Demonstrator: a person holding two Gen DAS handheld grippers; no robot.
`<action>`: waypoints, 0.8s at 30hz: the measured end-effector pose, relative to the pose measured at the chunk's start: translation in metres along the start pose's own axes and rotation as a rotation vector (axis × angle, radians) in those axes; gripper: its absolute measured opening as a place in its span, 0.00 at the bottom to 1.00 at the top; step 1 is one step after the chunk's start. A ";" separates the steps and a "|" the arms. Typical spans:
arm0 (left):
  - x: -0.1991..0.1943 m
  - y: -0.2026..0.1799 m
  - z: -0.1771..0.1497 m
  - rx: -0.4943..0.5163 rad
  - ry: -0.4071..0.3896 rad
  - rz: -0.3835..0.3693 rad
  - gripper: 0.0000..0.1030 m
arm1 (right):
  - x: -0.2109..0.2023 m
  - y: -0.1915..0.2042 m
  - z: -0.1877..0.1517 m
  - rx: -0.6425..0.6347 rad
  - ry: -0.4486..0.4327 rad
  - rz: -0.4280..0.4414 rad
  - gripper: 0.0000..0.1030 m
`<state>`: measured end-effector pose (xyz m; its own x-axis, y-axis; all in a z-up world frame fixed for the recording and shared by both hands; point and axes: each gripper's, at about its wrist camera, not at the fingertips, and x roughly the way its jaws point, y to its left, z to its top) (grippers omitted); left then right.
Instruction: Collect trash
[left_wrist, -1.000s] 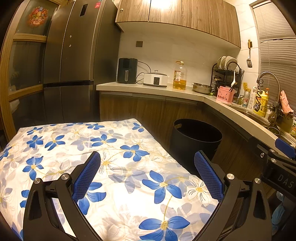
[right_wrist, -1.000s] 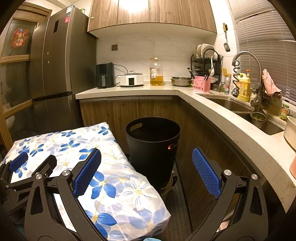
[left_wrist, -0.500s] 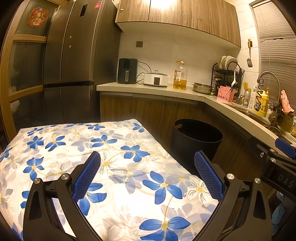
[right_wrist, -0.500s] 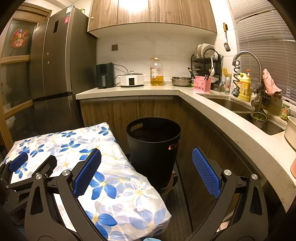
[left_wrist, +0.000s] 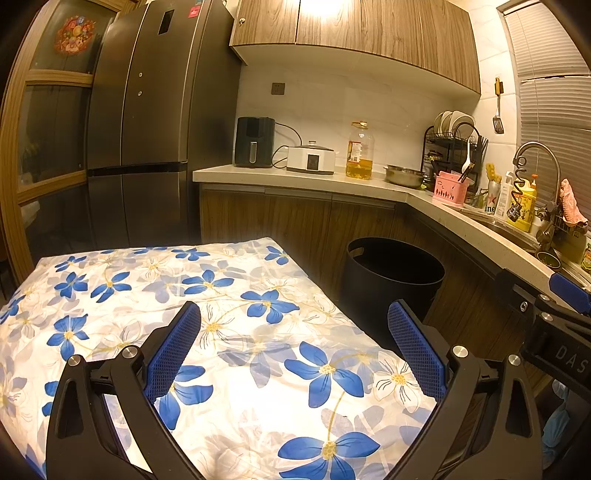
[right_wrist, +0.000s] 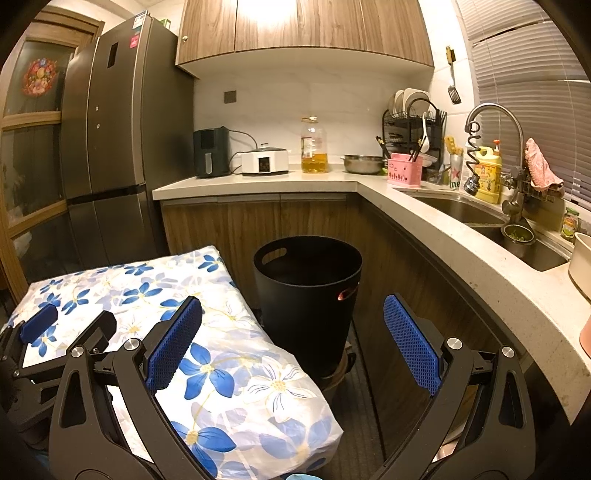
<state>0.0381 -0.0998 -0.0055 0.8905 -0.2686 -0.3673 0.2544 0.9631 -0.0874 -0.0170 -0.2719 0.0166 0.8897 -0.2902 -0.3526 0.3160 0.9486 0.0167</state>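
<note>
Black plastic trash bin stands on the floor between the flower-print covered table and the counter cabinets. Left gripper hangs over the cloth, fingers spread wide, holding nothing. Right gripper, likewise spread and unloaded, faces the bin. Bin contents possibly nil; interior too dark.

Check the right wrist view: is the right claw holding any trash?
No, the right claw is open with nothing between its blue pads, and the black bin stands ahead of it.
</note>
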 end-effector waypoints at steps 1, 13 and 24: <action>0.000 0.000 0.000 0.001 0.000 0.001 0.94 | 0.000 0.000 0.000 0.000 0.000 -0.001 0.95; 0.000 -0.001 0.000 0.001 0.000 0.000 0.94 | -0.001 0.000 0.002 0.000 -0.003 0.002 0.95; 0.004 -0.001 0.002 0.023 0.013 -0.002 0.75 | 0.000 0.000 0.001 0.003 -0.001 -0.004 0.95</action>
<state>0.0426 -0.1015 -0.0056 0.8851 -0.2702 -0.3790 0.2650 0.9619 -0.0668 -0.0170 -0.2719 0.0175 0.8885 -0.2945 -0.3519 0.3210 0.9469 0.0183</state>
